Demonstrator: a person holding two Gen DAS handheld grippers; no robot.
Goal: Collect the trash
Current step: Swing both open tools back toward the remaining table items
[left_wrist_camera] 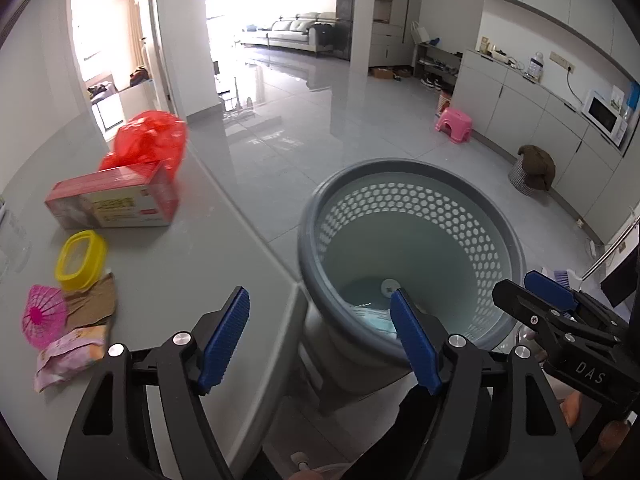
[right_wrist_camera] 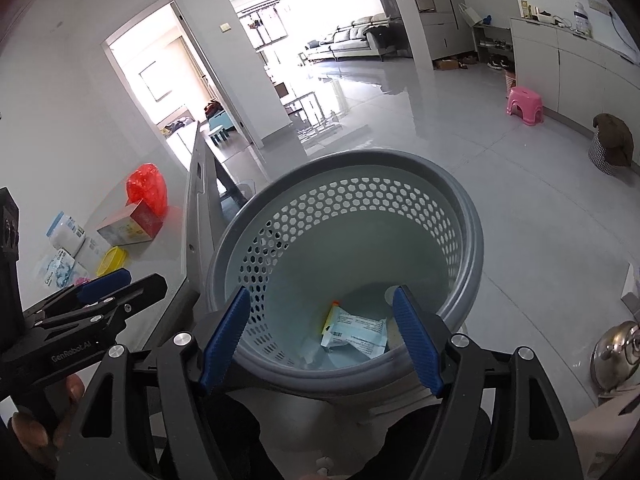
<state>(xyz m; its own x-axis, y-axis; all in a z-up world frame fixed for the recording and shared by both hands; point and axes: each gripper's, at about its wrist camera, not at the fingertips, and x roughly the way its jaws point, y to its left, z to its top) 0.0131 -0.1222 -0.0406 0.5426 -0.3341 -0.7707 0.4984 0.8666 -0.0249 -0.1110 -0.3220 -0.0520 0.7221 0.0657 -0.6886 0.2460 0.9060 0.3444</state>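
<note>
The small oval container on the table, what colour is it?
Yellow, with a pale see-through centre; the oval container shows best in the left wrist view.

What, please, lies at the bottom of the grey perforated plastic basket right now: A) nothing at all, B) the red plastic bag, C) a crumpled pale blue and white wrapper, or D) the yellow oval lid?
C: the right wrist view shows a crumpled pale blue and white wrapper on the floor of the grey perforated plastic basket, while the lid and bag are on the table.
</note>
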